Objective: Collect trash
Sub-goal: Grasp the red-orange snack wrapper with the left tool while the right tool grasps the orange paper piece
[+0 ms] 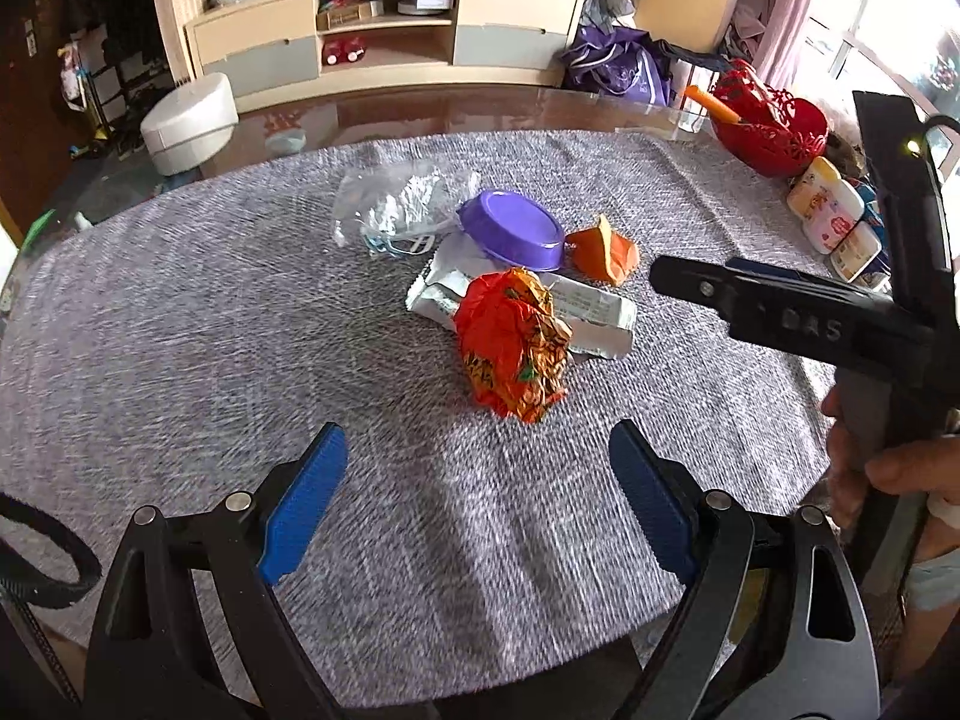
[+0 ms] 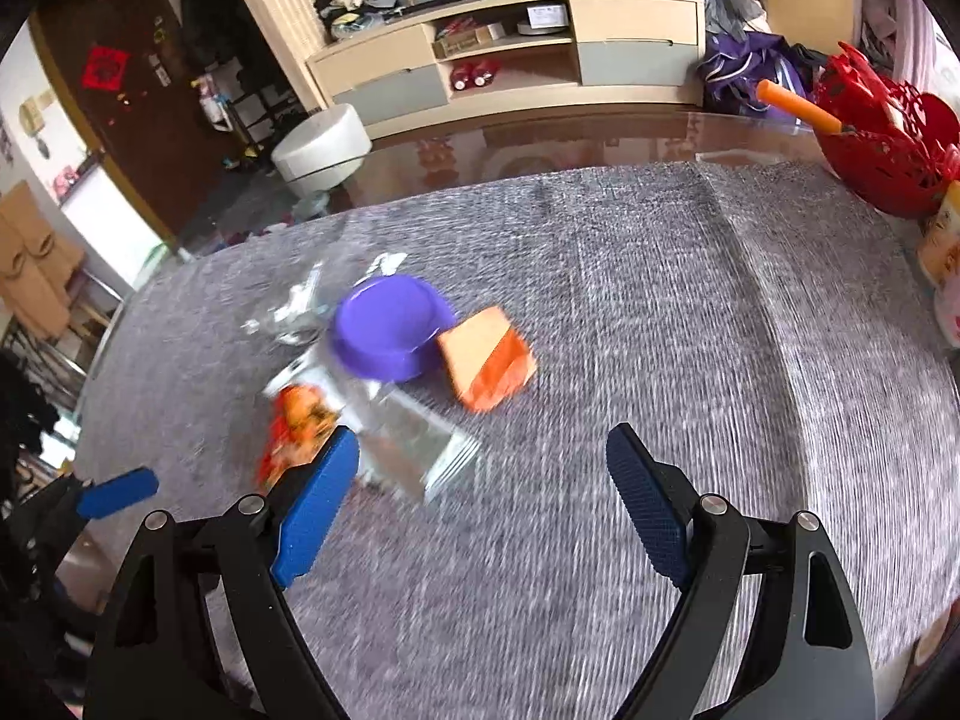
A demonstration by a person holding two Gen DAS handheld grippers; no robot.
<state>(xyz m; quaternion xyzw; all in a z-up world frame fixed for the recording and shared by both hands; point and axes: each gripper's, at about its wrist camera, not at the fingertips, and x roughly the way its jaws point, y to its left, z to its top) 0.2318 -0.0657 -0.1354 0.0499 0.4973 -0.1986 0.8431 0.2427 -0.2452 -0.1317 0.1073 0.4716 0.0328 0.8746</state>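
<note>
A pile of trash lies mid-table on the grey cloth [image 1: 180, 330]: a crumpled orange-red wrapper [image 1: 513, 342], a silver foil packet [image 1: 594, 309] under it, a purple plastic lid [image 1: 513, 230], an orange paper wedge [image 1: 603, 250] and a clear plastic bag [image 1: 396, 207]. My left gripper [image 1: 480, 501] is open and empty, just short of the orange-red wrapper. My right gripper [image 2: 483, 501] is open and empty, near the foil packet [image 2: 414, 444], with the purple lid [image 2: 390, 327], orange wedge [image 2: 489, 360] and wrapper [image 2: 297, 426] ahead-left. It also shows in the left wrist view [image 1: 708, 288].
A red lattice basket [image 1: 768, 126] with an orange-handled tool stands at the table's far right, with several small bottles [image 1: 834, 222] beside it. A white round stool [image 1: 189, 123] and a beige cabinet [image 1: 384, 30] stand beyond the glass table edge.
</note>
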